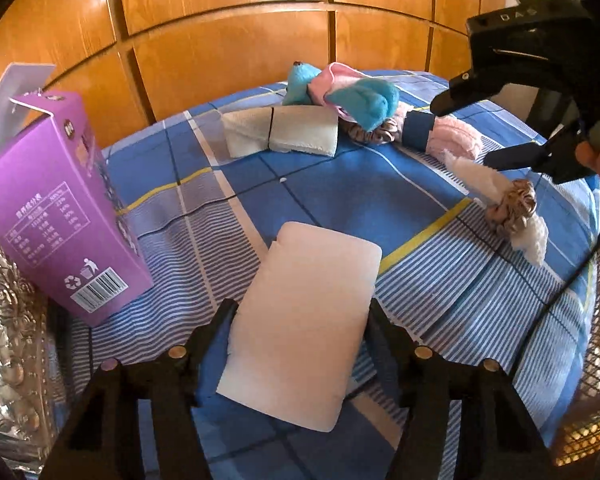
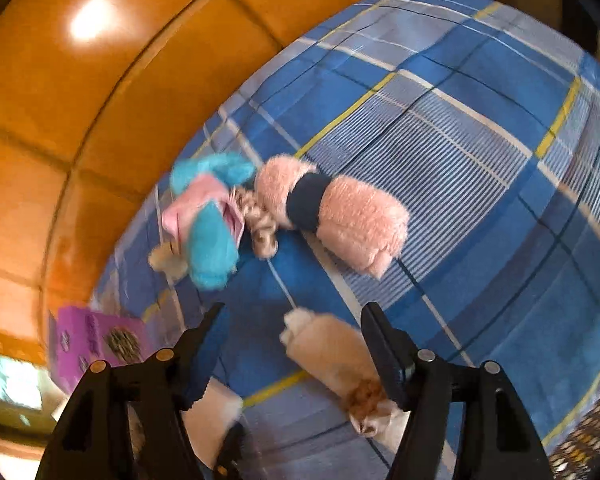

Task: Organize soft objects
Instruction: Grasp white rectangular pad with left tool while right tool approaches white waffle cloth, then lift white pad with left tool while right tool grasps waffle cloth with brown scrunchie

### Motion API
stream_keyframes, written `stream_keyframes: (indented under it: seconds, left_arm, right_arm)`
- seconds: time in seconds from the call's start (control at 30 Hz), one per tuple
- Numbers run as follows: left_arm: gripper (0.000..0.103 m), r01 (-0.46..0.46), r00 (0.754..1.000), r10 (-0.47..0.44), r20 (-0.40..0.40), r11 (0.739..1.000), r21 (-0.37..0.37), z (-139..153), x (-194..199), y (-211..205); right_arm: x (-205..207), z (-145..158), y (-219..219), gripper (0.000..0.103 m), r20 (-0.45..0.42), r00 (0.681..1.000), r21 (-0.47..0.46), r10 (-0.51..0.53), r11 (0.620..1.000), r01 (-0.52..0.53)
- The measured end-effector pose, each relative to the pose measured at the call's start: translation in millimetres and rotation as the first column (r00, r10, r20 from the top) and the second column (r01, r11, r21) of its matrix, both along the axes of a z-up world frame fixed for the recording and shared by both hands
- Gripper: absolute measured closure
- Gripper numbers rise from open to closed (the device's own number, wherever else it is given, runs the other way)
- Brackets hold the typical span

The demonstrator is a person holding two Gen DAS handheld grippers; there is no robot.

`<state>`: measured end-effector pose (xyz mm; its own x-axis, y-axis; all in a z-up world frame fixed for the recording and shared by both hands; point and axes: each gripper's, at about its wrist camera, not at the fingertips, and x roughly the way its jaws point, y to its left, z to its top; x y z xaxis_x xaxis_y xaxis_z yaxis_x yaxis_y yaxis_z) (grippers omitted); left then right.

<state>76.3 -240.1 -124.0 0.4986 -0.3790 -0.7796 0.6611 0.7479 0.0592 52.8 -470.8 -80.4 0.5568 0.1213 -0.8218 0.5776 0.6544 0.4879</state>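
White foam pad (image 1: 300,320) sits between the left gripper's (image 1: 300,312) fingers, which look parted about as wide as the pad; can't tell if they're actually squeezing it or just straddling it. Right gripper (image 2: 290,320) is wide open with nothing in it, hovering over a white roll (image 2: 332,356) with a brown scrunchie (image 2: 364,396) around it.

My guess is we're at the pick-up stage, so the right needs to drop and close on that roll.

Further out on the bed (image 1: 340,184): a pink plush (image 2: 340,216), a blue toy (image 2: 208,216) and a folded cloth (image 1: 284,132), bunched near the wooden headboard (image 1: 228,48). A purple box (image 1: 64,216) stands left, close to the bed edge. Open room is mid-bed.
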Motion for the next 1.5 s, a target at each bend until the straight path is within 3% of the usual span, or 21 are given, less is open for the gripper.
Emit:
stream_keyframes:
  seconds: [0.17, 0.3, 0.47, 0.5, 0.53, 0.6, 0.67, 0.73, 0.87, 1.17, 1.27, 1.37, 1.5]
  left_arm:
    - [0.037, 0.003, 1.000, -0.004, -0.010, 1.000, -0.025, 1.4, 0.7, 5.6]
    - [0.036, 0.003, 1.000, -0.004, -0.010, 0.999, -0.034, 1.5, 2.9, 4.2]
    - [0.036, 0.004, 1.000, -0.004, -0.007, 0.999, -0.041, 0.9, 2.7, 4.8]
    - [0.036, 0.003, 1.000, -0.003, -0.007, 0.999, -0.041, 0.7, 2.8, 4.3]
    - [0.036, 0.003, 1.000, -0.003, -0.007, 0.999, -0.042, 0.2, 3.4, 4.2]
    - [0.036, 0.003, 1.000, -0.003, -0.007, 0.999, -0.046, 0.4, 2.5, 5.2]
    - [0.036, 0.002, 1.000, -0.003, -0.010, 0.999, -0.048, 0.3, 2.7, 5.6]
    - [0.036, 0.001, 1.000, -0.001, -0.011, 0.999, -0.048, 0.6, 2.9, 5.4]
    - [0.036, 0.000, 1.000, -0.001, -0.010, 0.999, -0.049, 1.1, 2.4, 5.1]
    - [0.036, -0.001, 1.000, 0.000, -0.017, 0.999, -0.043, 2.8, 3.5, 4.2]
    - [0.042, 0.001, 0.999, -0.003, -0.047, 1.000, -0.030, 6.9, 7.3, 2.5]
    - [0.044, -0.021, 0.995, 0.018, -0.102, 0.999, -0.036, 19.5, 15.2, 1.9]
    - [0.044, -0.009, 0.998, 0.002, -0.068, 0.994, -0.106, 61.1, 17.7, -1.2]
  right_arm:
    - [3.5, 8.1, 15.6, 0.030, -0.143, 0.971, -0.117, 0.191, 0.971, -0.209]
    - [5.0, 12.3, 23.6, 0.030, -0.257, 0.933, -0.210, 0.252, 0.928, -0.308]
    - [12.9, -9.7, 30.3, 0.031, -0.429, 0.853, -0.219, 0.298, 0.881, -0.418]
    - [14.0, -13.5, 32.5, 0.055, -0.442, 0.845, -0.218, 0.302, 0.877, -0.428]
    - [14.6, -19.2, 36.4, 0.066, -0.462, 0.831, -0.211, 0.309, 0.872, -0.442]
    - [16.1, -19.4, 42.1, 0.067, -0.449, 0.838, -0.220, 0.309, 0.871, -0.439]
    - [17.9, -13.1, 46.8, 0.067, -0.351, 0.881, -0.206, 0.319, 0.891, -0.405]
    - [22.2, -17.1, 49.5, 0.067, -0.307, 0.901, -0.189, 0.306, 0.908, -0.373]
    - [28.8, -30.2, 62.1, 0.065, -0.328, 0.896, -0.269, 0.299, 0.880, -0.392]
    - [18.3, -31.9, 59.3, 0.062, -0.309, 0.898, -0.284, 0.312, 0.871, -0.400]
    - [28.0, -32.8, 74.3, 0.062, -0.308, 0.899, -0.290, 0.312, 0.869, -0.401]
    - [31.2, -32.9, 73.8, 0.062, -0.309, 0.897, -0.294, 0.315, 0.866, -0.405]
    - [31.1, -30.4, 73.6, 0.062, -0.309, 0.897, -0.292, 0.317, 0.866, -0.407]
